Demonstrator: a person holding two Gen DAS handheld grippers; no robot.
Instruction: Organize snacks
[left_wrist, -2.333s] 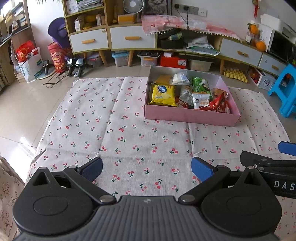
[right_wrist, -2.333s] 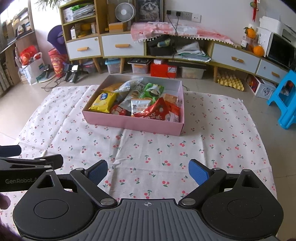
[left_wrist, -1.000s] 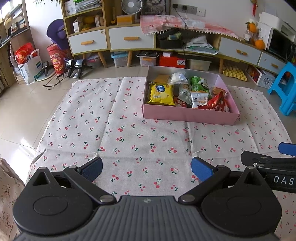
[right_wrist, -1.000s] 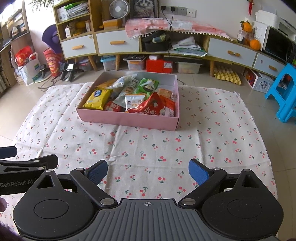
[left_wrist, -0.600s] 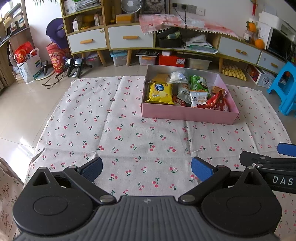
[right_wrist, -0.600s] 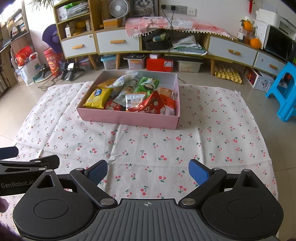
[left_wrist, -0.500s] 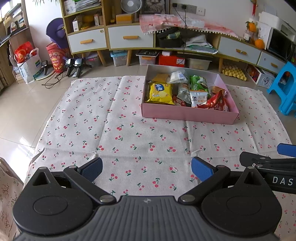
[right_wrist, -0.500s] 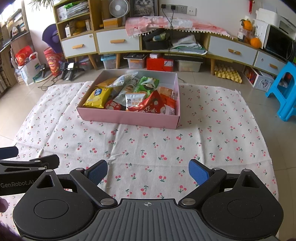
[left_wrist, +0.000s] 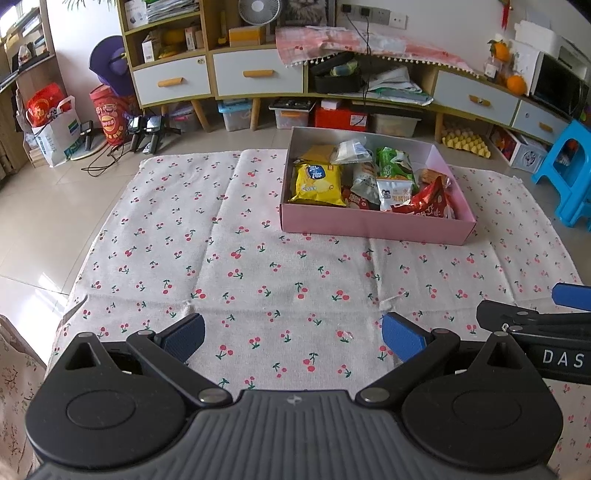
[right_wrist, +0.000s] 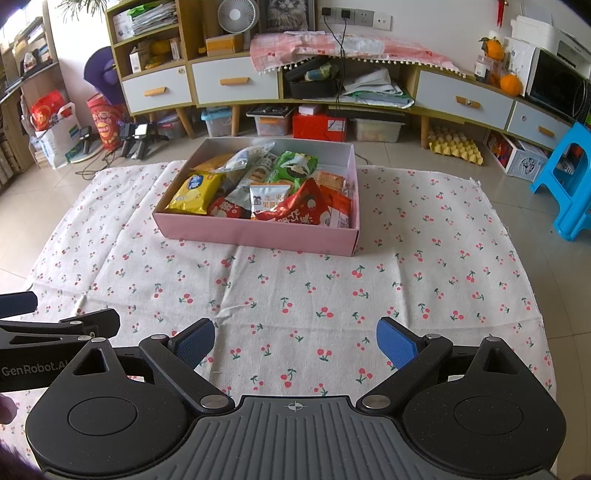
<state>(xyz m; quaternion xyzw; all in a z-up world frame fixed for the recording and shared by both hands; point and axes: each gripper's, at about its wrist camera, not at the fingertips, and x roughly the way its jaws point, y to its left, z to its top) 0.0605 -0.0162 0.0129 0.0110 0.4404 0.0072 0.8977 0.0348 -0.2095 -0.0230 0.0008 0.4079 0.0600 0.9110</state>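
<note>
A white cloth (left_wrist: 258, 266) printed with red cherries is spread flat over the tiled floor (left_wrist: 44, 206), and a long low cabinet (right_wrist: 236, 81) with pale drawers is seen along the far wall. On the far half of the cloth a shallow pink box (right_wrist: 258, 230) is set, and the snacks are found piled inside it, none lying on the cloth. A blue stool (right_wrist: 569, 181) is seen off the cloth's right edge. Within the box, a yellow chip bag (right_wrist: 195, 192) is laid at the left side, a red packet (right_wrist: 295, 208) is propped toward the near right corner, a green packet (right_wrist: 295, 168) is placed behind it, and a small white packet (right_wrist: 264, 197) is tucked between them. The left gripper (left_wrist: 291, 338) is held low over the near part of the cloth, well apart from the box, with its jaws spread wide and nothing between its 2 blue pads (left_wrist: 400, 338). The right gripper (right_wrist: 295, 343) is held just beside it at the same height, likewise spread wide and empty.
</note>
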